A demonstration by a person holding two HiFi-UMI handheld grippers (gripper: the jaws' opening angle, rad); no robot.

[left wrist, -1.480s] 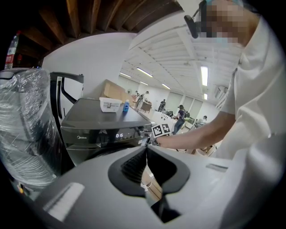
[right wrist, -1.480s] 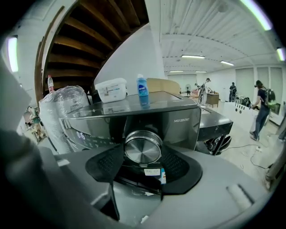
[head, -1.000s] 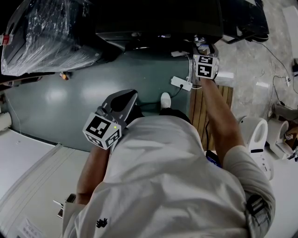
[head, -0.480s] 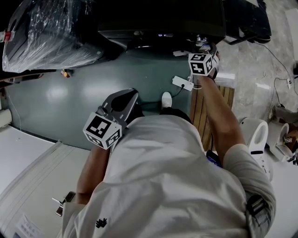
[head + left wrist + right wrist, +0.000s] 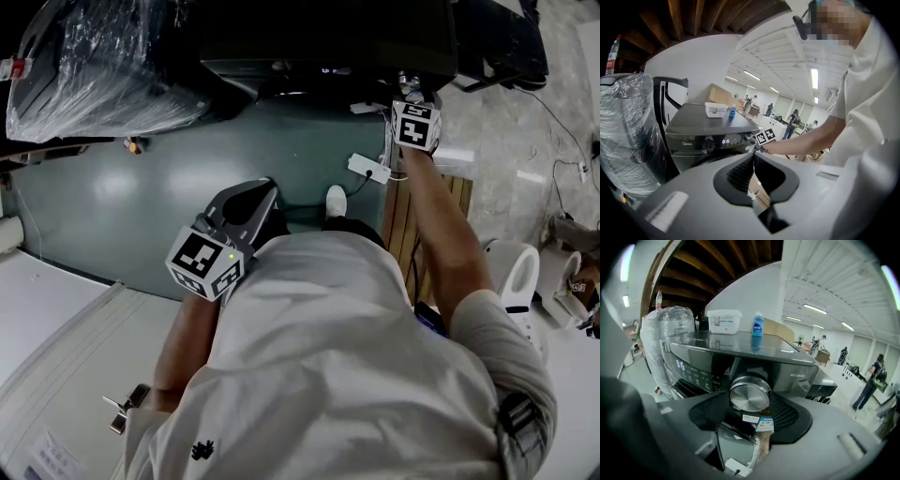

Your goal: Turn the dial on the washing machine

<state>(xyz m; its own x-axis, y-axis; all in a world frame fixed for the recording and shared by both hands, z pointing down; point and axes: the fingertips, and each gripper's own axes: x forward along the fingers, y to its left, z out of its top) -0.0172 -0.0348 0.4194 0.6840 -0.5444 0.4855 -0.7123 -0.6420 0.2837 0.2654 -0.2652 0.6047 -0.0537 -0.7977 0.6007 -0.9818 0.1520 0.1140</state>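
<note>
The dark grey washing machine (image 5: 319, 42) stands in front of me, its lit display (image 5: 680, 365) on the front panel. Its round silver dial (image 5: 750, 393) sits between the jaws of my right gripper (image 5: 749, 401), which is shut on it; the dark pads (image 5: 787, 411) press its sides. From the head view, the right gripper (image 5: 411, 94) is up against the machine's right end. My left gripper (image 5: 255, 195) hangs back near my body, shut and holding nothing; its pads (image 5: 740, 173) meet at the tips.
A plastic-wrapped appliance (image 5: 94, 66) stands left of the machine. A white tub (image 5: 724, 320) and a blue bottle (image 5: 758, 325) rest on the lid. A power strip (image 5: 368, 169), a wooden slatted board (image 5: 398, 220) and white fixtures (image 5: 516, 272) lie on the floor at right.
The right gripper has twisted on the dial: its marker cube tilted to the left, then swung back to the right. The left gripper has stayed put.
</note>
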